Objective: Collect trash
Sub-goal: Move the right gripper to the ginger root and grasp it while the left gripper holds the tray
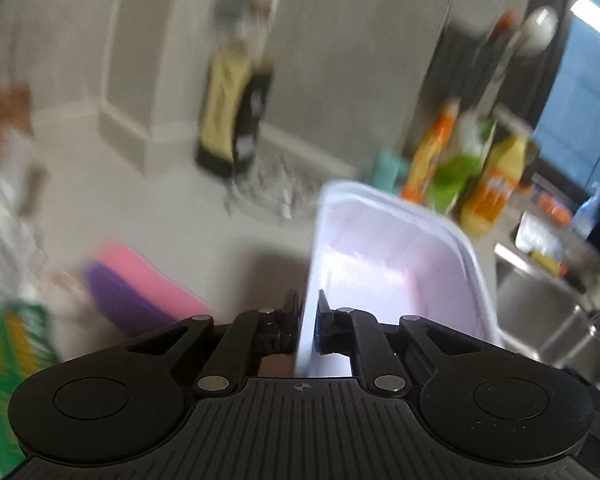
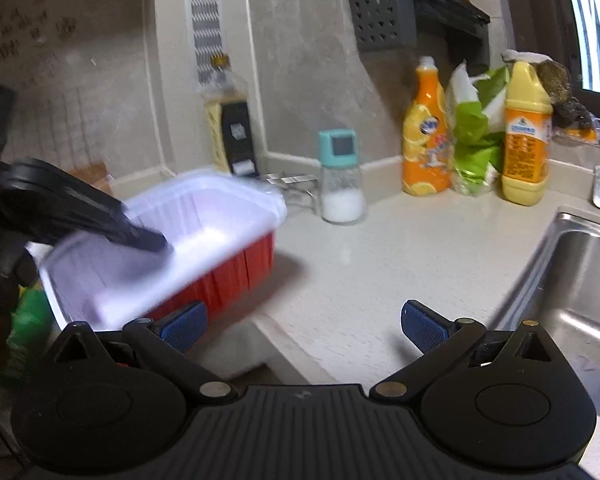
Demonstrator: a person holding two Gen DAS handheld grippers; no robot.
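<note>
The takeout container, red outside and white inside, hangs tilted above the countertop at the left of the right wrist view, its long axis running from lower left up toward the backsplash, its open side up. The left gripper is clamped on its near wall. Rightward, the right gripper hovers with blue pads spread, holding nothing. Farther right lies the sink.

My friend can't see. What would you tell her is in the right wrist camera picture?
The left gripper holds a red-sided, white-lined food tray tilted above a pale countertop. The right gripper is open and empty in front. Behind stand a salt jar, two orange bottles and a steel sink.
</note>
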